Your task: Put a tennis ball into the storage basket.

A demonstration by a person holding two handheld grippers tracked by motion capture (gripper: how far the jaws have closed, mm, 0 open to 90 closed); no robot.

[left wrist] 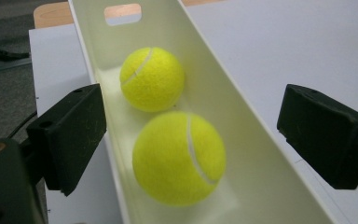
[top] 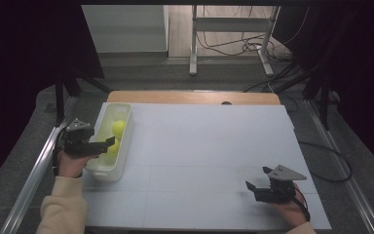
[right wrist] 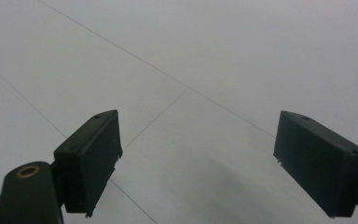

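Leftmost, left gripper (top: 108, 144) hovers over the near part of the bin (top: 125, 127), jaws wide apart, nothing pinched. Hand and cream sleeve come in from the bottom left edge of the table. In the left gripper view the jaws stand either side of the bin, one outside its left wall, the other out past its right wall, pads touching neither ball. Near ball (left wrist: 179, 158) lies on the bin floor just below and between the jaws, free of both. Far ball (left wrist: 152, 79) sits just behind it, close to it, whether touching cannot be told, toward the end wall with the handle slot. In the high view both balls show as yellow against the bin's inside, the near one partly covered by the gripper tip. Bin stands lengthwise along the left edge of the white mat (top: 204, 146).

Right side: right gripper (top: 257, 178) rests low near the front right corner of the mat, well apart from the bin. Its jaws are spread wide, with bare mat between them in the right gripper view, holding nothing.
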